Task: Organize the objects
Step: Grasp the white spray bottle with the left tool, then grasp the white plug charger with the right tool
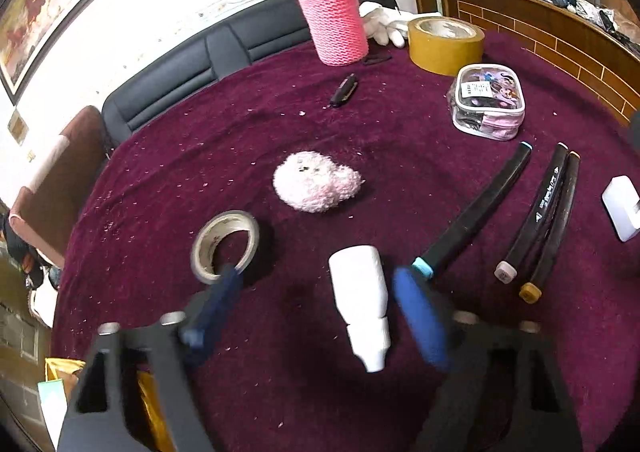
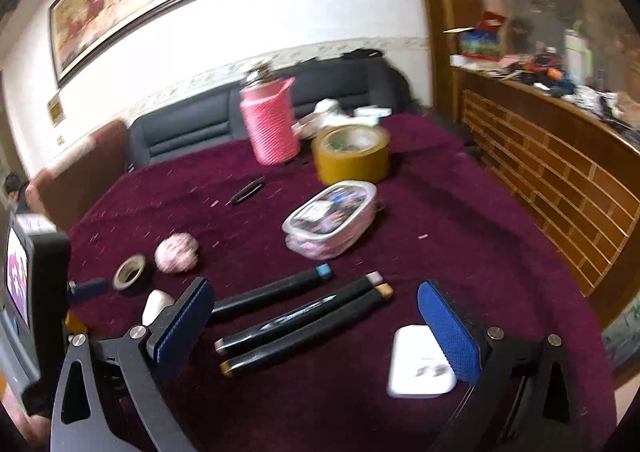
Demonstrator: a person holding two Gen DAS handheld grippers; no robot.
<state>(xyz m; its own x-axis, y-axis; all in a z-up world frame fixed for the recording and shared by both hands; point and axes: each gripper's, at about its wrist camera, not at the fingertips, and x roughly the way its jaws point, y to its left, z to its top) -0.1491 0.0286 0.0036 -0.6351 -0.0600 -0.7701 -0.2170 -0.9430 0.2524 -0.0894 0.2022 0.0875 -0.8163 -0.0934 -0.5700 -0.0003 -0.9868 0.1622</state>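
The left gripper (image 1: 320,292) is hanging just above the cloth (image 1: 400,124), released, its blue pads (image 1: 416,316) spread wide. The white bottle (image 1: 362,292) is lying on its side in the gap between them, cap toward the camera, touching neither pad as far as the view shows. The left finger is overlapping the small tape ring (image 1: 224,244) in the picture; whether it is touching cannot be told.

The right gripper (image 2: 320,328) is also standing released, low over the three markers (image 2: 304,320), which are lying between its fingers, two side by side and touching, the blue-tipped one (image 2: 272,294) a little apart. A white box (image 2: 420,364) is sitting just inside the right finger.

Judging from this, the step in hand is picking up the bottle with the left gripper. Doing it well is likely meaning lowering squarely so both pads are meeting the wide body, not the tapering cap, and keeping the left finger clear of the ring and the right finger clear of the blue marker tip just beside it. A smooth round bottle on plush cloth may be rolling as the pads close, so closing slowly seems wise.

Farther off, from large to small: the pink basket (image 1: 334,20), the yellow tape roll (image 1: 446,44), the clear pouch (image 1: 488,102), the fluffy ball (image 1: 316,182).
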